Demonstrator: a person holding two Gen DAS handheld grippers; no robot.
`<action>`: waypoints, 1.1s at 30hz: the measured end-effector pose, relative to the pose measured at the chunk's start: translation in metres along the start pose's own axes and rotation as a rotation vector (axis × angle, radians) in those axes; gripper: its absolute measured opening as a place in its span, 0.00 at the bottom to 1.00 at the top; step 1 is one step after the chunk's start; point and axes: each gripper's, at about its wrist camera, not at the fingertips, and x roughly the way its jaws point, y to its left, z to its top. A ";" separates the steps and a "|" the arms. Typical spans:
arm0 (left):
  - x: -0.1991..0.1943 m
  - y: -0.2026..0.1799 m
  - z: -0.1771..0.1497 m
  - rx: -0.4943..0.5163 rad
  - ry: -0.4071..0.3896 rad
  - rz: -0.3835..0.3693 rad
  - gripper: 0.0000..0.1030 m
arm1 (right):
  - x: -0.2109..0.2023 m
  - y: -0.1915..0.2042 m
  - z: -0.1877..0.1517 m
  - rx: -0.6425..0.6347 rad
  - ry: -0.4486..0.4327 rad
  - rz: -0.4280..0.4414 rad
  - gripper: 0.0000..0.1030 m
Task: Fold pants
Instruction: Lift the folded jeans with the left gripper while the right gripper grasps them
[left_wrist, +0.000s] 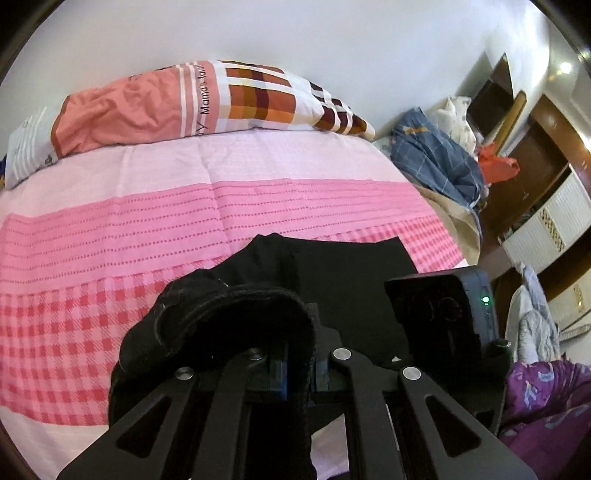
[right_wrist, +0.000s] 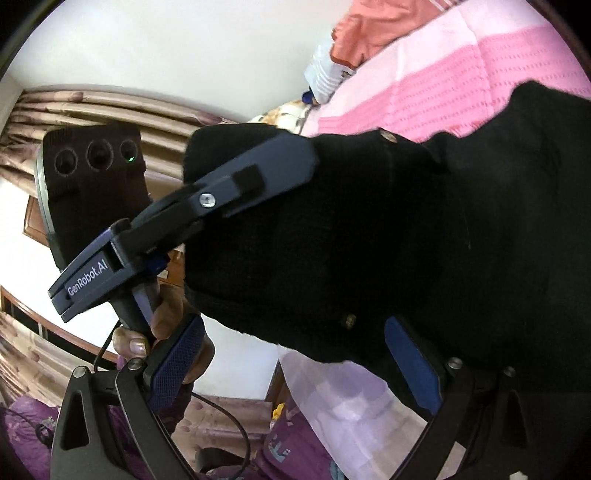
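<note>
The black pants (left_wrist: 343, 280) lie partly on the pink bed, with one thick edge lifted. My left gripper (left_wrist: 295, 373) is shut on that bunched edge; its fingers are mostly hidden under the cloth. In the right wrist view the pants (right_wrist: 369, 236) hang in front of me, and the left gripper (right_wrist: 258, 173) shows clamped on their upper edge. My right gripper (right_wrist: 295, 373) is open, with its blue pads (right_wrist: 173, 365) on either side of the pants' lower edge, one pad partly behind the cloth.
A pink checked bedspread (left_wrist: 147, 229) covers the bed, with a patterned pillow (left_wrist: 207, 99) at the far end. Piled clothes (left_wrist: 436, 158) lie at the right, near wooden cabinets (left_wrist: 535, 173). Purple fabric (left_wrist: 546, 406) lies at the lower right. Curtains (right_wrist: 74, 107) hang behind.
</note>
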 end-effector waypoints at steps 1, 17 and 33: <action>0.002 -0.001 0.001 0.004 0.007 -0.001 0.07 | 0.000 0.001 0.000 -0.004 -0.004 -0.003 0.95; 0.135 -0.161 0.088 0.197 0.284 -0.124 0.16 | -0.137 -0.038 -0.030 0.000 -0.163 -0.175 0.98; 0.135 -0.282 0.132 0.613 0.482 0.070 0.56 | -0.207 -0.116 -0.057 0.237 -0.340 -0.045 0.96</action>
